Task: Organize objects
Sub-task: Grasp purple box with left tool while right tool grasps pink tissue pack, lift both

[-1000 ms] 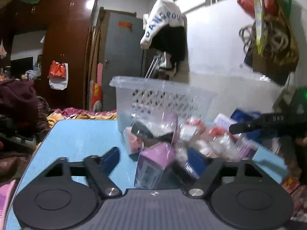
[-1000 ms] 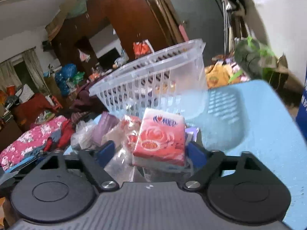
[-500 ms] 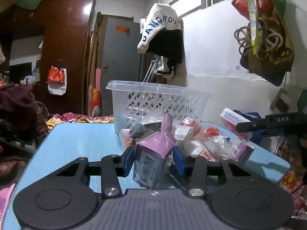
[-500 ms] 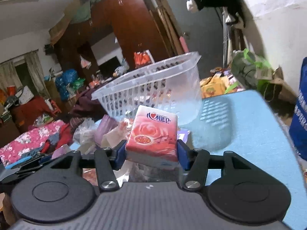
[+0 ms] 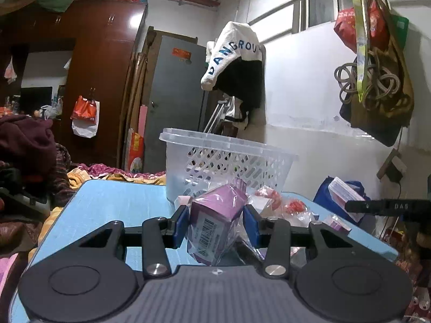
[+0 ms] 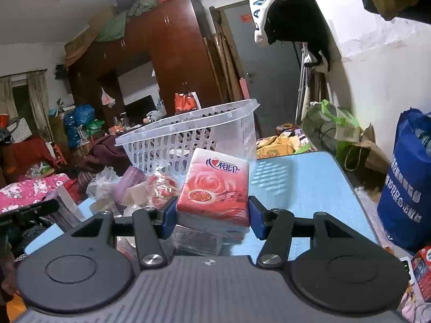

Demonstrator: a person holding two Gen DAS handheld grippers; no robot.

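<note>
My left gripper point(image 5: 216, 224) is shut on a purple box in clear wrap point(image 5: 215, 222), held a little above the blue table point(image 5: 107, 210). My right gripper point(image 6: 212, 216) is shut on a red tissue pack with a rose print point(image 6: 215, 185), also off the table. A clear plastic basket point(image 5: 226, 161) stands beyond both grippers; the right wrist view shows this basket point(image 6: 188, 137) behind the tissue pack. A heap of small wrapped packets point(image 6: 140, 185) lies between me and the basket. The right gripper's black arm point(image 5: 388, 206) enters the left wrist view from the right edge.
A blue bag point(image 6: 406, 180) stands right of the table. Clothes and bedding point(image 5: 29, 150) pile up on the left. A white wall point(image 5: 309, 94) with hanging bags point(image 5: 377, 80) rises behind the basket. Bare blue tabletop point(image 6: 301, 183) lies right of the basket.
Both grippers have closed: the left on the purple box, the right on the red tissue pack. Both packs now sit lifted off the heap, and the basket appears a little farther.
</note>
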